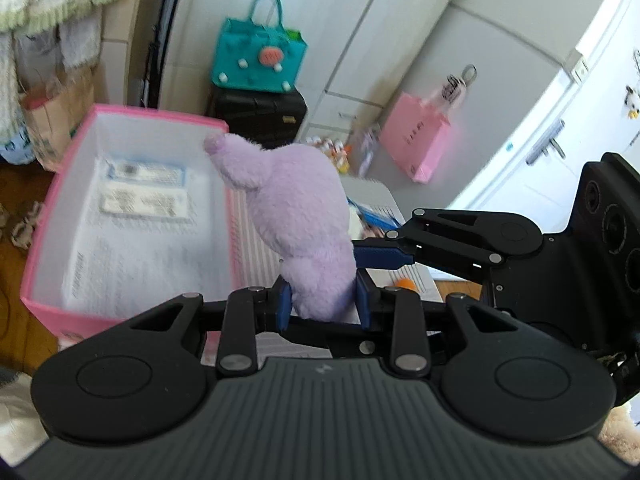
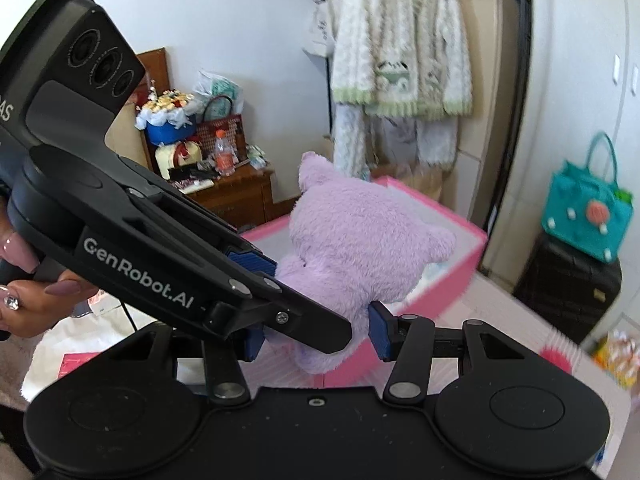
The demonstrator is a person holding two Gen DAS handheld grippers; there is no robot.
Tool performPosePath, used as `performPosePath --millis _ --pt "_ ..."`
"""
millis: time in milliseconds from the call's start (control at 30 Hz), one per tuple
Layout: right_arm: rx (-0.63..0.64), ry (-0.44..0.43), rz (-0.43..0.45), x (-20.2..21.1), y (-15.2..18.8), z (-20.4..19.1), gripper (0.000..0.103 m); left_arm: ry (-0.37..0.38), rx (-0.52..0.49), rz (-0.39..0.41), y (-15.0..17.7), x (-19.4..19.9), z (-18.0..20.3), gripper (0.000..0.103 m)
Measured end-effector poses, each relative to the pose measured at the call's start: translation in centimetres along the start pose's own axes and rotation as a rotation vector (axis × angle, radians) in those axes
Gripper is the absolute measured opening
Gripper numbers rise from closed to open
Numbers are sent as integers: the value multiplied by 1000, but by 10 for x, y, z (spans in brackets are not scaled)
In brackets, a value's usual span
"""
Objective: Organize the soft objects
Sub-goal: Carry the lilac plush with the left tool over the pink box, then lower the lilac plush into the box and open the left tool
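A purple plush toy (image 1: 298, 216) is held in the air beside an open pink box (image 1: 132, 216) with white inner walls and printed paper on its bottom. My left gripper (image 1: 324, 300) is shut on the plush's lower part, blue pads pressing both sides. My right gripper (image 2: 318, 338) is shut on the same plush (image 2: 356, 248), gripping its lower end; it reaches in from the right in the left wrist view (image 1: 384, 258). The left gripper (image 2: 256, 264) crosses in front in the right wrist view. The pink box (image 2: 460, 248) lies just behind the plush.
A teal handbag (image 1: 260, 56) sits on a black case (image 1: 260, 116). A pink bag (image 1: 420, 136) hangs on white cabinets. A knitted cardigan (image 2: 400, 48) hangs on the wall. A wooden cabinet (image 2: 236, 196) holds clutter. The box sits on a striped surface (image 1: 248, 248).
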State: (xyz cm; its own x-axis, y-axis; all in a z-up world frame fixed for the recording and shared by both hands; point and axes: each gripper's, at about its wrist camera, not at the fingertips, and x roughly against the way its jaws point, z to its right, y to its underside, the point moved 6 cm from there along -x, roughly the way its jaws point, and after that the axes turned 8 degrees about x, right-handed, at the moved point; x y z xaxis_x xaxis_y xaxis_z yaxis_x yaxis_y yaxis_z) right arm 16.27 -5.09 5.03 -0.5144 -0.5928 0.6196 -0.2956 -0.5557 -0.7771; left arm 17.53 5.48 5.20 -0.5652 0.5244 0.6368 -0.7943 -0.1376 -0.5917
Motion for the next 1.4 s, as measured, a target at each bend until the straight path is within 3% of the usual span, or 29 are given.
performPosePath --millis 167,333,700,1067,1400 --pt "48 -27 37 -24 -33 8 56 -38 21 37 -31 0 -27 30" --pt "54 -73 37 -62 -52 24 56 -71 62 13 -57 -23 -60 30" --pt "-13 -130 -104 -176 -47 71 56 -118 242 -161 -89 -111 -146 30" --pt "-88 -138 -236 -234 -37 109 56 -141 342 -216 -99 -160 -175 30" --pt "-33 -103 -337 -253 -31 113 56 -186 374 -254 -98 -182 -182 30"
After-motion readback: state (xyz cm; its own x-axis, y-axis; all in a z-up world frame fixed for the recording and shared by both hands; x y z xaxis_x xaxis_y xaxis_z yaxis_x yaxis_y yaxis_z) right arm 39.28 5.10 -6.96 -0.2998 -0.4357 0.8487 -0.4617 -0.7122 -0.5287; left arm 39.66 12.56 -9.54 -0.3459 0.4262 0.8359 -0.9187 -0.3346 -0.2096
